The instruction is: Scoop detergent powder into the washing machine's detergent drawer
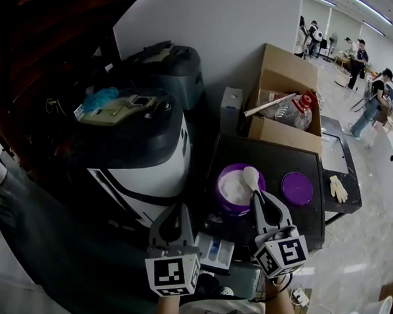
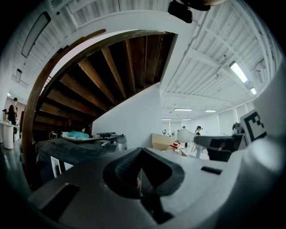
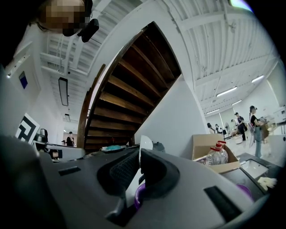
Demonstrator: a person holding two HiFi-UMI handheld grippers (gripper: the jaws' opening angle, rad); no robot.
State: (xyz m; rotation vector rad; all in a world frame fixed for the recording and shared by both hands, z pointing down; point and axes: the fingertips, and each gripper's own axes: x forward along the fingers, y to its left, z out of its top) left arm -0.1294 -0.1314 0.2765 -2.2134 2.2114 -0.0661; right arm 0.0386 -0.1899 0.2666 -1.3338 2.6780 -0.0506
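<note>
Right gripper: the right gripper (image 1: 258,201) (image 3: 139,167) is clamping its jaws on the handle of a white spoon (image 1: 251,177) (image 3: 145,144), with the handle running between the pads and the bowl sticking out past the tips.
Left gripper: the left gripper (image 1: 172,215) (image 2: 142,172) is hovering with its jaws pressed together and nothing between them; it is sitting left of the right gripper, just beside the drawer.
Spoon: its bowl is lying over the right part of the tub's opening, above the powder; whether it is touching the powder I cannot tell.
Tub: a purple tub (image 1: 221,198) (image 3: 137,197) is standing open on a black top (image 1: 275,157), holding white powder (image 1: 233,188).
Lid: a purple lid (image 1: 297,188) is lying flat on the same top, right of the tub and apart from it.
Drawer: a white drawer (image 1: 214,250) with a blue part is standing pulled out below the top's near edge, between the two grippers.
Behind: a cardboard box (image 1: 279,78) is resting at the top's far side with a red-capped bottle (image 1: 297,112) lying in it.
Right edge: a pale glove (image 1: 338,188) is lying beyond the lid.
</note>
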